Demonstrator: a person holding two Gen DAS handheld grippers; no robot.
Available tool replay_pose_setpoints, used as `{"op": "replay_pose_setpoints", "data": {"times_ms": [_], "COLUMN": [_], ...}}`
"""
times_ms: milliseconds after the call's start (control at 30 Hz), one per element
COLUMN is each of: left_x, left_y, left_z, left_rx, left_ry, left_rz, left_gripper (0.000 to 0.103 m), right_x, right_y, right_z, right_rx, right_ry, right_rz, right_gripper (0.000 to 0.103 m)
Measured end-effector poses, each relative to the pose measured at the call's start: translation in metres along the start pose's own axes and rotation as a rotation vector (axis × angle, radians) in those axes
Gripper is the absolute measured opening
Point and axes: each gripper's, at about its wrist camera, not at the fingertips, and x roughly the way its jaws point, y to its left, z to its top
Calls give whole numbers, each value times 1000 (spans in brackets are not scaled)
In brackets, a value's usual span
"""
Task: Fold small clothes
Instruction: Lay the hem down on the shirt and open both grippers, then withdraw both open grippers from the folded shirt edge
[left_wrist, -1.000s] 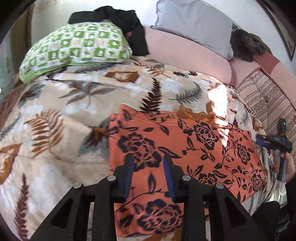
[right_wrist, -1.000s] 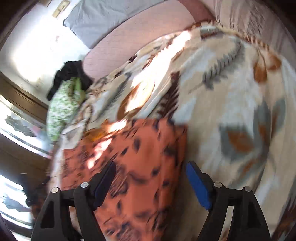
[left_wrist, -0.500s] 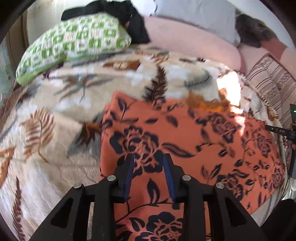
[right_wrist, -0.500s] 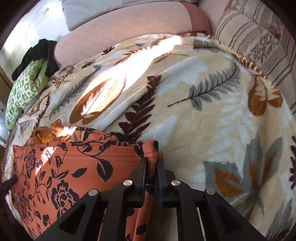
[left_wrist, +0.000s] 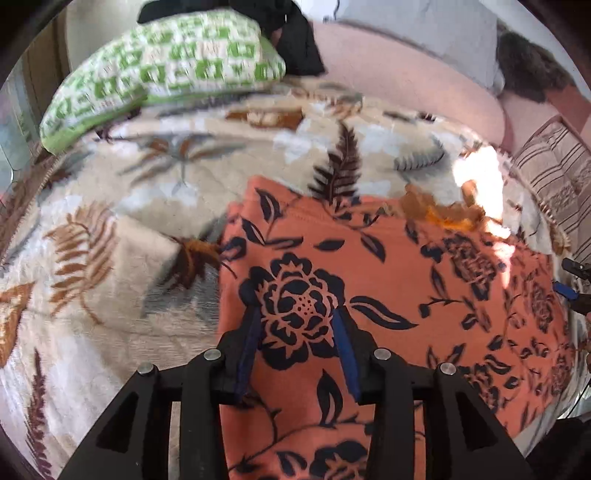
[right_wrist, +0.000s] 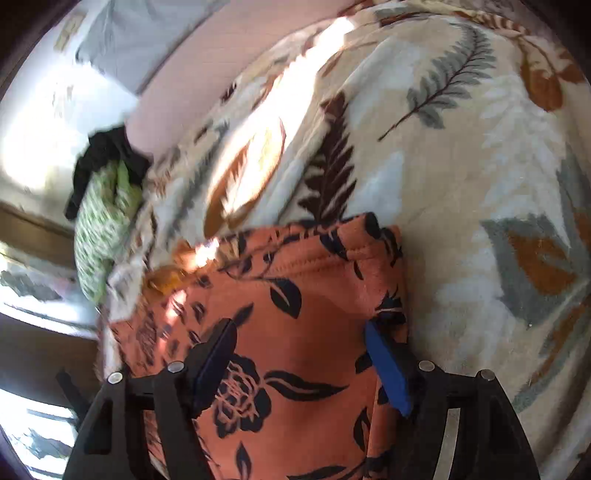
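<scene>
Garment (right_wrist: 295, 332) lies under open right gripper (right_wrist: 299, 354), prob. untouched.

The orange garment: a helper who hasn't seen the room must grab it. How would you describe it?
On the bed, over the cream leaf-print blanket, it lies spread flat near the front edge. The orange garment alone bears dark navy roses; the green checked pillow and black clothes sit far back by the headboard.
</scene>
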Motion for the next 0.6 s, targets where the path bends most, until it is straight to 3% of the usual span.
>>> {"op": "replay_pose_setpoints", "data": {"times_ms": [100,233,333,367,400,433,533,600], "left_x": [-31,-44,-12,-13,-20,-28,-51,-48], "left_y": [15,28,27,32,33,33,25,20], "left_z": [-20,-56,-78,-79,-74,-70,-40,-15], "left_rx": [-35,-59,14,-14,-37,-38,3,13], "left_ry": [-40,0,138,127,117,98,-13,-43], "left_rz": [-7,-63,62,42,35,48,39,24], "left_gripper": [54,54,57,57,57,57,57,57], "right_x": [-40,-50,-23,-9,2,4,-13,-14], "right_y": [36,65,59,48,38,35,48,51], "right_z": [-26,-91,-128,-133,-135,-134,-128,-127], "right_rx": [-126,-218,-226,-193,-146,-120,-153,-168], "right_ry": [-52,48,130,165,184,161,102,98], "right_rz": [26,82,89,42,8,33,105,98], "right_gripper": [76,77,77,77,77,77,77,77]}}
